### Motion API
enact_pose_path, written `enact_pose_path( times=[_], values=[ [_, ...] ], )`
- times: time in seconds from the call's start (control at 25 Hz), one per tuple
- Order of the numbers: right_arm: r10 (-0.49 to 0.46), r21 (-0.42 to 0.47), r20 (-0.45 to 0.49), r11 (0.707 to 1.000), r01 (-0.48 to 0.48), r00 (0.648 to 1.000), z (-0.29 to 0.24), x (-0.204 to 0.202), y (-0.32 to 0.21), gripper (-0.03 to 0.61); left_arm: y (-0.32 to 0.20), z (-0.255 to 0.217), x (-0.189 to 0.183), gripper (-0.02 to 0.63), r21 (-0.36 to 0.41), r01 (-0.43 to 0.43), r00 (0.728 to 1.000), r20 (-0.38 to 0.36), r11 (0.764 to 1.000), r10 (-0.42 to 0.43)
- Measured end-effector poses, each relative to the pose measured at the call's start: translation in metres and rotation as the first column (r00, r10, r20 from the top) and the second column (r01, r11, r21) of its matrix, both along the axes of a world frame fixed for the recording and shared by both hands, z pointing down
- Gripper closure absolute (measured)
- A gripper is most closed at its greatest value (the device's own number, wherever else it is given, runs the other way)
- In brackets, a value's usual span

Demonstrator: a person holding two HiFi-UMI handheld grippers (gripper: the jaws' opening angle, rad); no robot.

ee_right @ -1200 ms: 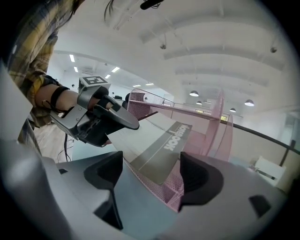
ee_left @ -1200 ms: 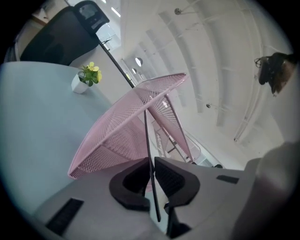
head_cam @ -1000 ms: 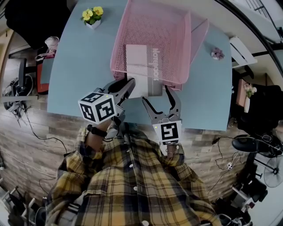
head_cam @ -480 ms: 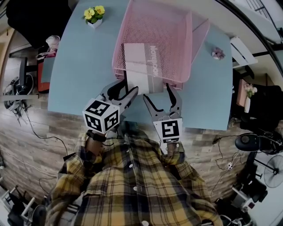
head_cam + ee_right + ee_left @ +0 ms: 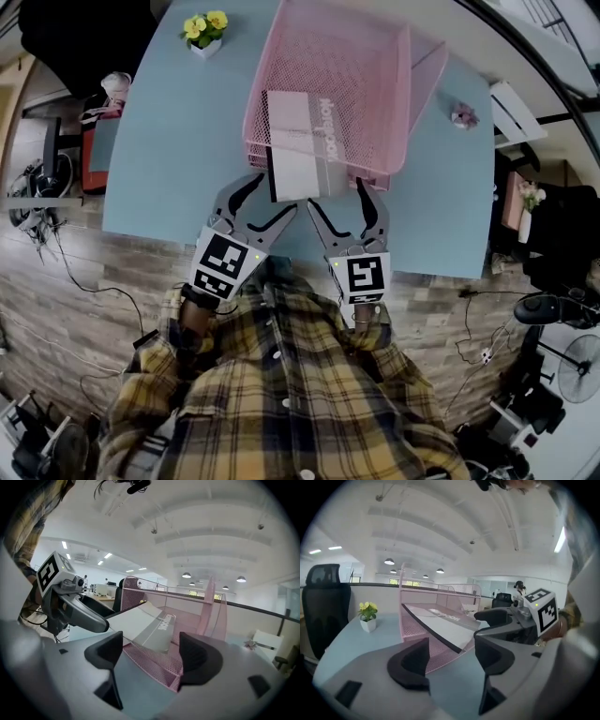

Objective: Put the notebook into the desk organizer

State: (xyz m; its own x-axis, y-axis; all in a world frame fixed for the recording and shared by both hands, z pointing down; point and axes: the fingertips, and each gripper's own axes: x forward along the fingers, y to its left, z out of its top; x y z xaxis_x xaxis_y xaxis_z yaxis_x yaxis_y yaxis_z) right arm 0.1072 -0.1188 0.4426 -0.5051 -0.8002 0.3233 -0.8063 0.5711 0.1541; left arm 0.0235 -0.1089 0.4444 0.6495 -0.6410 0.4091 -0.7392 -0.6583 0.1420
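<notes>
- The left gripper points forward and slightly down. Its fingers have just been opening and now stand wide apart, gripping nothing.
- The right gripper sits just beside it, pointing the same way. Its fingers are spread, with nothing pressed between them.
- The marker cubes on both grippers face up toward the head.
- The left wrist and both forearms, in yellow plaid sleeves, stay tucked close to the body.

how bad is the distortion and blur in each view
Head view: heavy fisheye, table edges bow, notebook sharp in even light. Left gripper view: black round vignette, straight lines curve. Right gripper view: same vignette, desk organizer mesh crisp.
</notes>
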Motion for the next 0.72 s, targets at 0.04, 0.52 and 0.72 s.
enact_pose_path(
  times=[0.04,0.52,0.72],
  values=[
    [0.002,0.002,0.003,1.000,-0.002,1.000,-0.001,0.000,0.000,0.216,0.000,0.000,-0.001,0.313,0.015,0.000,1.000,0.024,1.000,0.000],
    [0.028,0.009,0.017,1.000,-0.028,0.999,-0.003,0.005,-0.002,0.218,-0.014,-0.005,-0.005,0.456,0.126,0.026,0.983,0.176,0.992,-0.048],
    [0.019,0.019,0.007,1.000,-0.019,1.000,-0.002,0.005,-0.008,0.252,-0.022,-0.002,-0.003,0.459,0.149,0.029,0.977,0.204,0.988,-0.060]
  ],
)
